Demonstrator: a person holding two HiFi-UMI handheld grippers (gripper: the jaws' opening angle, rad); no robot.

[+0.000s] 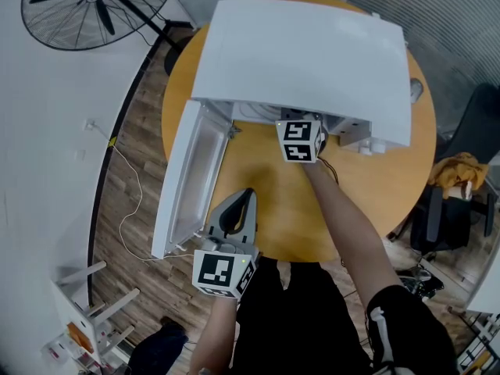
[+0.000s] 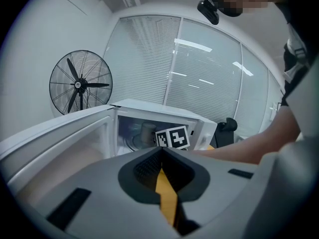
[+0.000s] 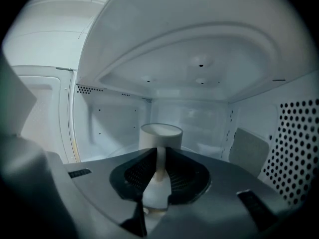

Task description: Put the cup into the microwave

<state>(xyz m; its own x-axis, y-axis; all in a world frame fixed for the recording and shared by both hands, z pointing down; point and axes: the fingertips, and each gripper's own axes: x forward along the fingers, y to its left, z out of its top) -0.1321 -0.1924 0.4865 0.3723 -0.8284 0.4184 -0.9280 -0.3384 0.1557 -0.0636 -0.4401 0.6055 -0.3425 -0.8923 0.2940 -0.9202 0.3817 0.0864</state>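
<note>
Right tool (image 3: 160,156): jaws a narrow slit apart, nothing visibly clamped. Cup (image 3: 160,136) stands upright just beyond the tips, inside the microwave (image 1: 312,53) cavity, near mid-floor.

Left tool (image 2: 162,158): jaws together, empty, low over the tabletop (image 1: 273,201) beside the open door (image 1: 183,186).

Risks:
- Tips sit close to the cup wall. A skewed pull-out, or a pad catching the wall, could drag or tip the cup.
- Swinging the door shut before the right arm clears would strike the arm.
</note>
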